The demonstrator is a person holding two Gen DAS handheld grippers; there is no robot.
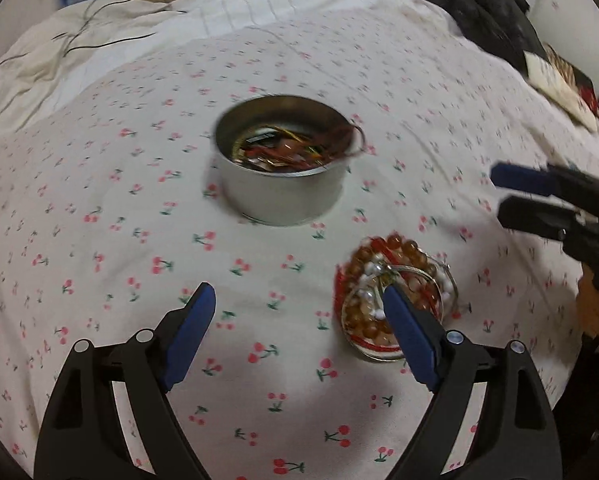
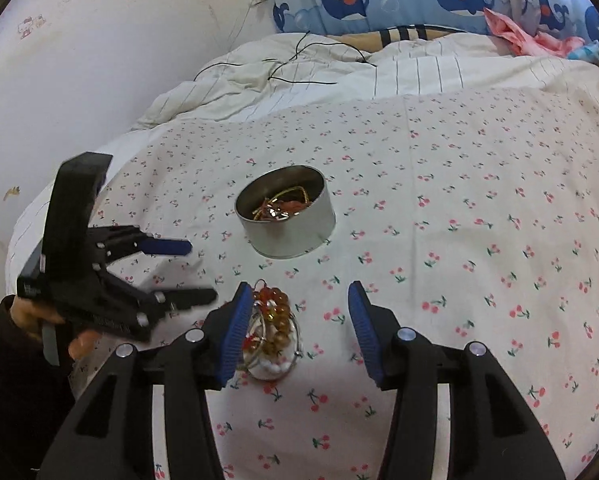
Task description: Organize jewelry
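A round silver tin (image 1: 283, 168) holding tangled red and gold jewelry stands on the cherry-print bedsheet (image 1: 99, 208); it also shows in the right wrist view (image 2: 289, 216). A pile of amber, red and white bead bracelets (image 1: 395, 280) with metal bangles lies nearer, in front of the tin, also seen in the right wrist view (image 2: 271, 324). My left gripper (image 1: 297, 308) is open and empty, its right finger over the pile's edge. My right gripper (image 2: 295, 300) is open and empty, its left finger beside the pile. The right gripper appears in the left view (image 1: 515, 192), the left gripper in the right view (image 2: 195, 272).
A rumpled white duvet (image 2: 299, 80) with a thin black cable (image 2: 299, 60) lies behind the sheet. Black clothing (image 1: 487, 12) and a patterned item (image 1: 559, 84) sit at the far right. A wall (image 2: 79, 60) borders the bed's left side.
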